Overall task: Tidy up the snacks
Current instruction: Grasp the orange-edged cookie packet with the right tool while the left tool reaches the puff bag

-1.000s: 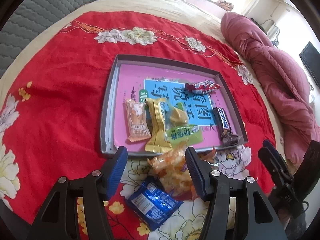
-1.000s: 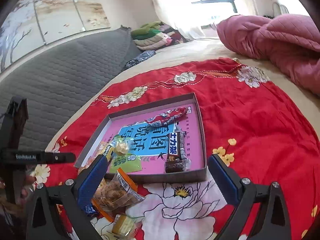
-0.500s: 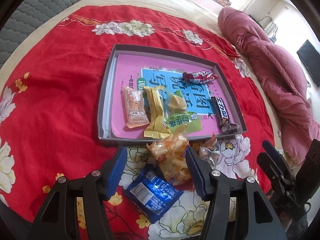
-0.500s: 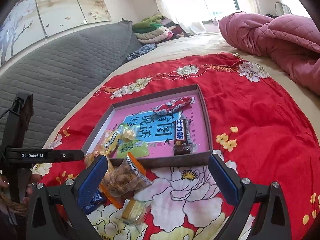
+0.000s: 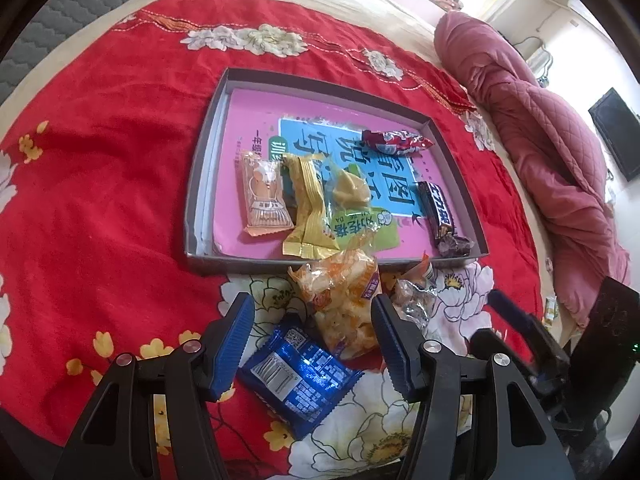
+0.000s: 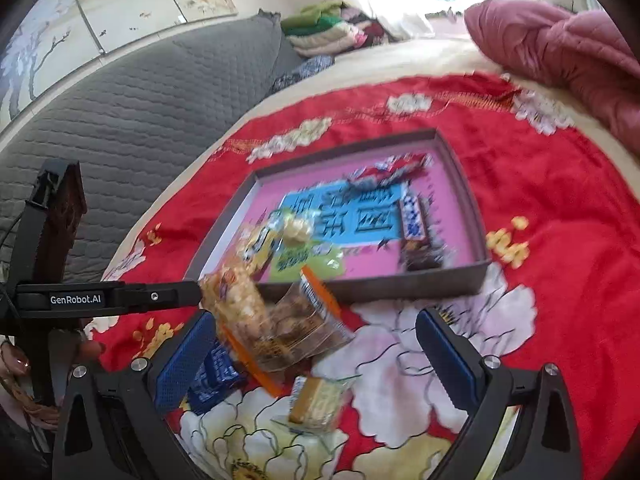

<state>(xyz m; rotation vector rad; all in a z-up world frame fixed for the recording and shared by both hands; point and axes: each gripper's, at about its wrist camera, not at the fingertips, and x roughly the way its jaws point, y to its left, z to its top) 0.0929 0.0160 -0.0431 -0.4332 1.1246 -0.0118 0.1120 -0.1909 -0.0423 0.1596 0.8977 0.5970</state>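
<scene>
A grey tray [image 5: 200, 184] with a pink and blue printed bottom lies on the red floral blanket; it also shows in the right wrist view [image 6: 472, 280]. It holds several wrapped snacks, among them an orange packet [image 5: 264, 196], a yellow packet [image 5: 308, 208] and a dark chocolate bar [image 5: 440, 212]. In front of the tray lie a clear orange snack bag [image 5: 344, 300], a blue packet [image 5: 296, 376] and a clear bag of brown snacks [image 6: 296, 324]. My left gripper [image 5: 312, 336] is open over the orange bag and the blue packet. My right gripper [image 6: 312, 356] is open above a small yellow cake packet [image 6: 316, 400].
A pink quilt [image 5: 560, 152] is bunched at the right of the bed. A grey padded headboard [image 6: 140, 88] runs along the left. Folded clothes [image 6: 332, 32] are stacked at the far end. The two grippers are close together near the bed's front edge.
Both grippers have moved forward and down toward the loose snacks in front of the tray. Both stay open. The snacks have not moved.
</scene>
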